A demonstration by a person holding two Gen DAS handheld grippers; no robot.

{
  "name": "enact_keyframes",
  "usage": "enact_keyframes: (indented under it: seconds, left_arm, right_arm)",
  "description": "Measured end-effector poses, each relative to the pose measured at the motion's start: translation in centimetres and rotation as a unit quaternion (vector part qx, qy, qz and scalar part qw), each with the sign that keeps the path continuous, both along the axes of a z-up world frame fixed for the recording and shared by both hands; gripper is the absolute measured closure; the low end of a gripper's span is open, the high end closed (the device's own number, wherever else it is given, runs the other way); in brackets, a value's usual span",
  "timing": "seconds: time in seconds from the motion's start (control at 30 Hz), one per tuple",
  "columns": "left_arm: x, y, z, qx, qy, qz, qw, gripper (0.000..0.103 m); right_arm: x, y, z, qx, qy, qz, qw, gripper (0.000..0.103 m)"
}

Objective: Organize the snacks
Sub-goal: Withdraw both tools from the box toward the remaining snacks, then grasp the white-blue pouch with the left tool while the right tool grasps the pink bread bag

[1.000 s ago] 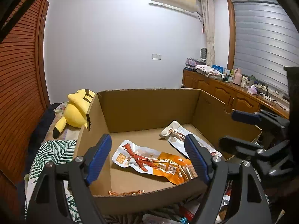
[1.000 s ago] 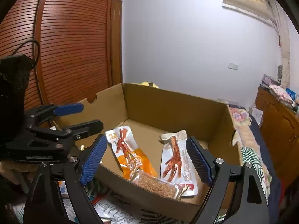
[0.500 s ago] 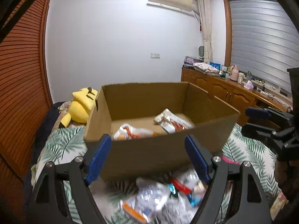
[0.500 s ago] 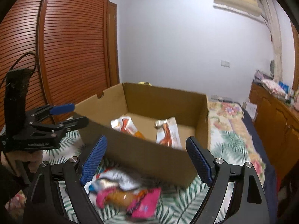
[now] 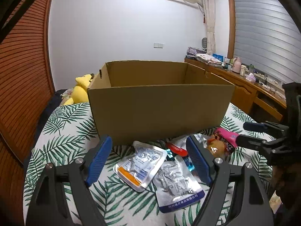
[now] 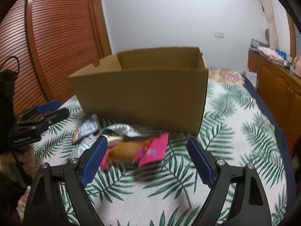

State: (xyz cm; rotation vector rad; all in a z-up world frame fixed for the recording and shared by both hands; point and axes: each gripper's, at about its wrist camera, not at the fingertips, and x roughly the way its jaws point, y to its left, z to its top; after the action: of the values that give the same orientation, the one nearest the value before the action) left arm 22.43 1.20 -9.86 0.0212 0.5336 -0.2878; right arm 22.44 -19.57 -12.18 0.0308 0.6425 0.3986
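Cardboard box [image 5: 160,111] is standing on the leaf-print bedspread [image 5: 64,131] with snack packets [image 5: 143,165] lying loose just before its near wall, while the left gripper [image 5: 150,162] and right gripper [image 6: 148,160] are hanging wide-jawed and empty above them.

One cardboard box [image 5: 160,109] stands at twelve o'clock. Before it lie at least five snack packets: two silver pouches [image 5: 140,166] [image 5: 176,184], one pink-wrapped snack [image 5: 223,141], and one red [image 5: 175,148] and one blue one [image 5: 189,164], both partly hidden. One yellow plush toy [image 5: 80,89] sits at ten o'clock.
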Motion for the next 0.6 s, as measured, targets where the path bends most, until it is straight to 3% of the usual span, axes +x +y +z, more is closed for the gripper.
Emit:
enact_keyframes:
  seconds: [0.6]
  left_arm:
    - [0.8, -1.8, -1.8, 0.050, 0.033, -0.011, 0.9982, 0.022]
  right_arm:
    - [4.6, 2.3, -3.1, -0.004, 0.107, 0.055, 0.993, 0.015]
